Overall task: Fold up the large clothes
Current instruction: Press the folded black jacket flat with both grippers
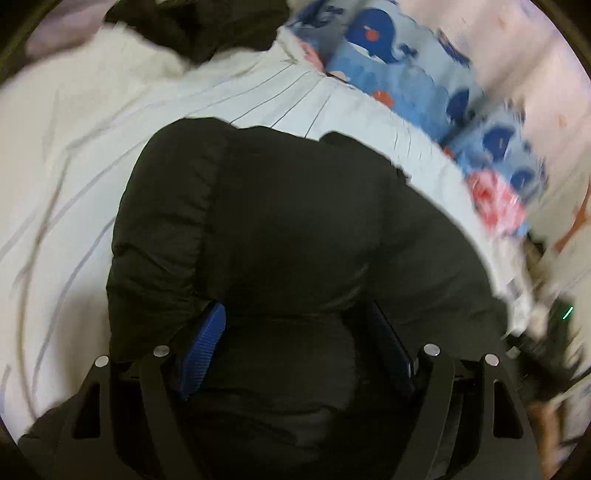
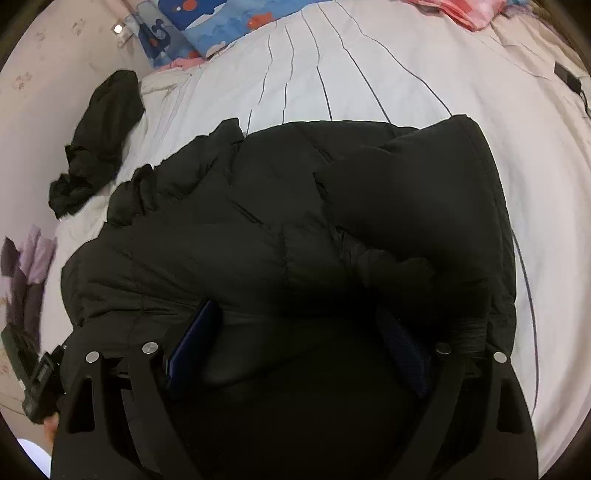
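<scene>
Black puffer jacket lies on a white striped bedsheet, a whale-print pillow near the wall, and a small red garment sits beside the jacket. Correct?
Not quite. The small garment beside the black puffer jacket is black, not red, as the right wrist view shows. The striped bedsheet and whale-print pillow are as stated.

The jacket is showing as black quilted cloth, puffy, with a faint sheen along its stitched panels. The sheet on the bed is lying as pale matt cloth with thin dark stripes, lightly creased. The pillow is looking like soft printed cloth in blue, white and red. The left tool is showing matt black plastic arms, shiny metal pins and ribbed blue rubbery pads; the right tool is looking alike.
</scene>
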